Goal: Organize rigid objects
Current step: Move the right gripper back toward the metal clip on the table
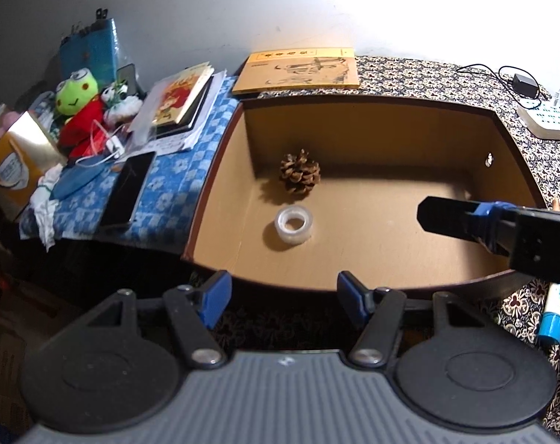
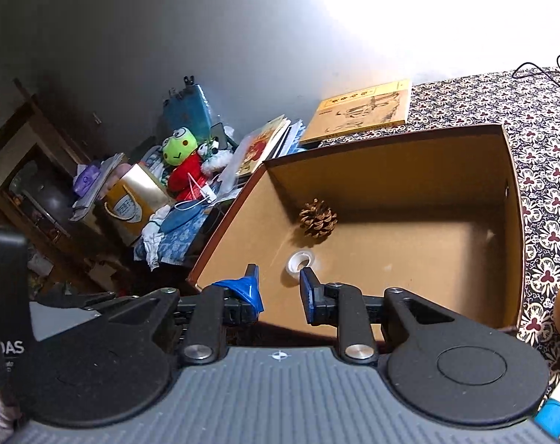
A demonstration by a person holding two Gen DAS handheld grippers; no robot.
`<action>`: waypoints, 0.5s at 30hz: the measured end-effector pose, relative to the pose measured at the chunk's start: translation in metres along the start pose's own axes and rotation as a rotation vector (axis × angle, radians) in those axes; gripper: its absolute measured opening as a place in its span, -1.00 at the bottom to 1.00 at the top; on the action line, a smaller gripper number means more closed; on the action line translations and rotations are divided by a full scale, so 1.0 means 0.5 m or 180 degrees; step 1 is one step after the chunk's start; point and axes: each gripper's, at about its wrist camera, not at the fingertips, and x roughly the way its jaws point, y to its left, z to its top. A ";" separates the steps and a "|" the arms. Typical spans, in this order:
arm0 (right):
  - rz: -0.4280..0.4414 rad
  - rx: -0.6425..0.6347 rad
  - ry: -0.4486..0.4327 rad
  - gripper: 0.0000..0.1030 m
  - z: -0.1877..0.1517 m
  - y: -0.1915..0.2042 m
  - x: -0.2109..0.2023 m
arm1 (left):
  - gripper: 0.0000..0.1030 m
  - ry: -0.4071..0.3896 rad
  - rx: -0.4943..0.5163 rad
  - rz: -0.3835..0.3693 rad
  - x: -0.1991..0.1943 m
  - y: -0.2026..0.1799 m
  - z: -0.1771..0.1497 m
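An open brown cardboard box (image 1: 354,99) (image 2: 391,135) stands on a patterned tablecloth. Inside it, near the left wall, sit a pine cone (image 1: 300,172) (image 2: 318,218) and, closer to me, a clear tape roll (image 1: 294,224) (image 2: 300,261). My left gripper (image 1: 281,285) hovers over the box's near edge, open and empty. My right gripper (image 2: 278,277) is over the near left part of the box, its jaws a little apart with nothing between them. The tape roll lies just beyond its tips. In the left wrist view the right gripper (image 1: 446,218) reaches in from the right above the box floor.
A yellow book (image 1: 298,72) lies behind the box. Left of it, on a blue chequered cloth (image 1: 176,170), are a black phone (image 1: 128,188), stacked books (image 1: 180,96) and a frog plush (image 1: 76,92). A power strip (image 1: 546,120) and a glue stick (image 1: 553,314) lie to the right.
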 end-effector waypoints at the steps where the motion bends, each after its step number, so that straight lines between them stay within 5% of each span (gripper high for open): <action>1: 0.0006 -0.0012 -0.0009 -0.87 -0.005 0.001 -0.003 | 0.25 0.0005 -0.0009 0.0018 -0.002 -0.001 -0.004; 15: 0.0155 -0.0032 -0.0032 -0.89 -0.076 -0.027 -0.031 | 0.25 0.0174 -0.0011 0.0210 0.005 -0.025 -0.069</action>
